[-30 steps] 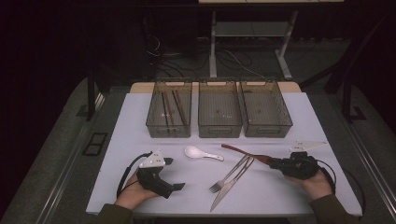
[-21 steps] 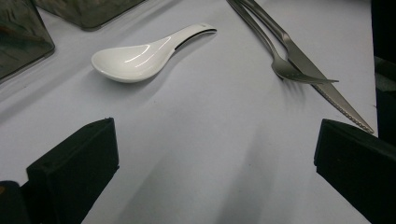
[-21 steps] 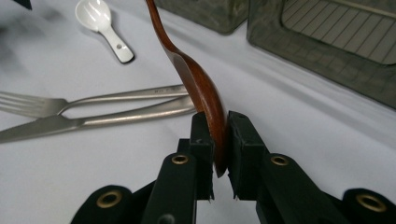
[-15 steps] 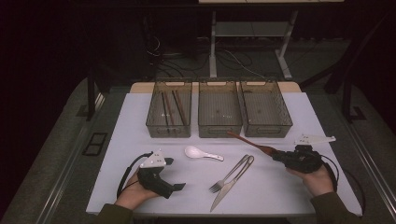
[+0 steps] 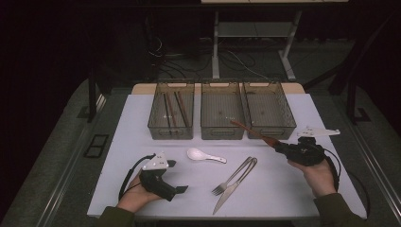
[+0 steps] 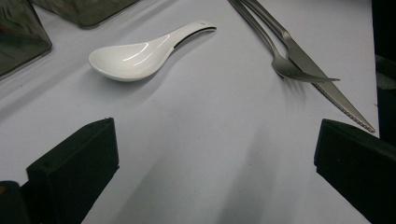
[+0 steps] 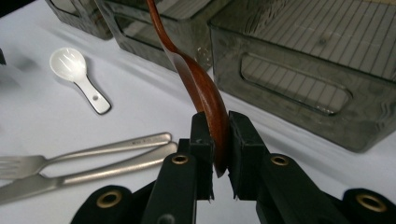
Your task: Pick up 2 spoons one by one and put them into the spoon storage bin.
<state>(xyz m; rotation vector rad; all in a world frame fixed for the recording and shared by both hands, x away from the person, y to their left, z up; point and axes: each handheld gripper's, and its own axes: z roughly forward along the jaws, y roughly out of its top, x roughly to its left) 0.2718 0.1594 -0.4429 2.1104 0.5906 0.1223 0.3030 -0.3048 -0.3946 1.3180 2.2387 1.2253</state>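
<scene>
A brown wooden spoon point(image 5: 251, 132) point(image 7: 201, 88) is clamped by its bowl in my right gripper point(image 5: 283, 149) point(image 7: 215, 140), its handle slanting up toward the middle bin point(image 5: 222, 112). It hangs above the white table point(image 5: 283, 194), in front of the right bin point(image 5: 268, 109). My left gripper point(image 5: 178, 190) point(image 6: 215, 158) rests low at the front left, jaws wide apart with nothing between them. Just beyond it lie a white ceramic spoon point(image 5: 204, 155) point(image 6: 140, 53), a steel fork point(image 5: 234, 176) point(image 6: 275, 49) and a steel knife point(image 5: 232, 190) point(image 6: 322, 81).
Three smoky clear bins stand in a row at the table's back. The left bin point(image 5: 171, 113) holds several dark sticks. The fork and knife lie side by side at the middle front. Dark floor and table legs lie beyond the far edge.
My right gripper has risen off the table with the wooden spoon and moved toward the bins. The left gripper has stayed put.
</scene>
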